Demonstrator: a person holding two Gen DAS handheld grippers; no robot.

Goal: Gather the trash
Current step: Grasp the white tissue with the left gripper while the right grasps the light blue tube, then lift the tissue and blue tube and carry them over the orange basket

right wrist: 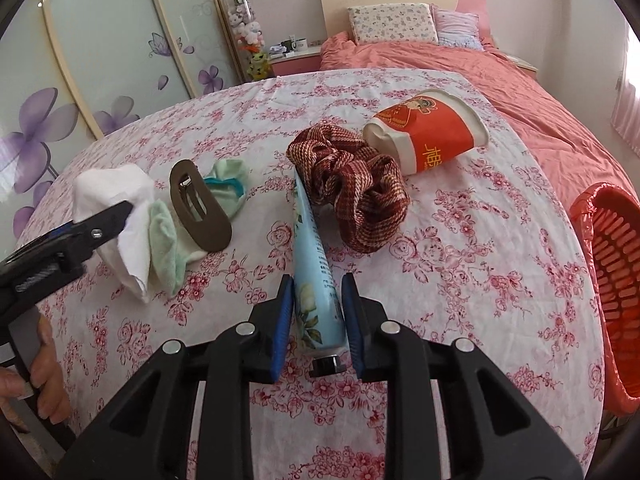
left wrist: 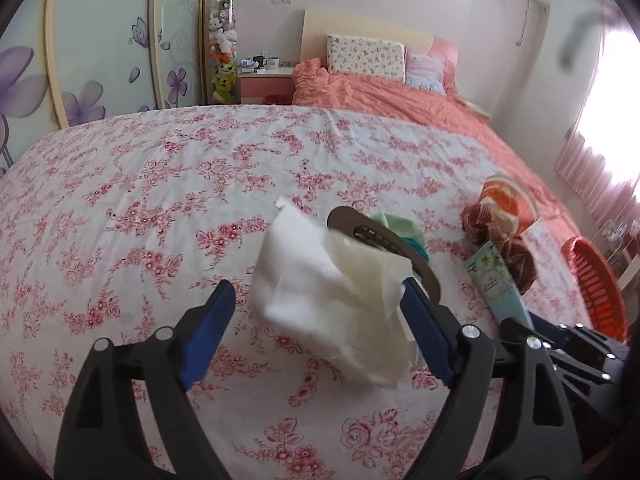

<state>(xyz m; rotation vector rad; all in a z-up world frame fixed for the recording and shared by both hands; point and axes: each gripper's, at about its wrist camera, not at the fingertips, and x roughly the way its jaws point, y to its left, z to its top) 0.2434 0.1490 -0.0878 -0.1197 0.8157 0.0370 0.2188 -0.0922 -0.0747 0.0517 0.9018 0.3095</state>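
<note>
Right gripper [right wrist: 316,316]: jaws narrow, blue pads pressed on both sides of a pale blue floral tube [right wrist: 314,264], black cap toward the camera, tail pointing away across the floral tablecloth [right wrist: 460,248]. Left gripper [left wrist: 316,320]: jaws wide, a crumpled white tissue [left wrist: 332,300] between them, touching the right pad [left wrist: 424,332] and clear of the left one; whether it rests on the cloth or hangs cannot be told. In the right wrist view the same tissue sits at the table's left side, against a pale green cloth [right wrist: 164,240]. Just beyond: a brown oval hair clip [right wrist: 200,204] lying over a mint-and-white sock [right wrist: 228,188]. Middle of table: a red-and-cream woven scrunchie [right wrist: 356,192], touching the tube's far end. Behind it: a red-and-white paper cup [right wrist: 428,136], dented, on its side, mouth facing right. Off the table's right edge: a red slotted plastic basket [right wrist: 612,248]. Far ground: a bed with a coral quilt [right wrist: 460,60], two pillows at the headboard, a nightstand with mugs, a clear column of soft toys [right wrist: 248,28], wardrobe doors with purple flowers. A person's hand [right wrist: 36,376] grips the left tool's handle.
</note>
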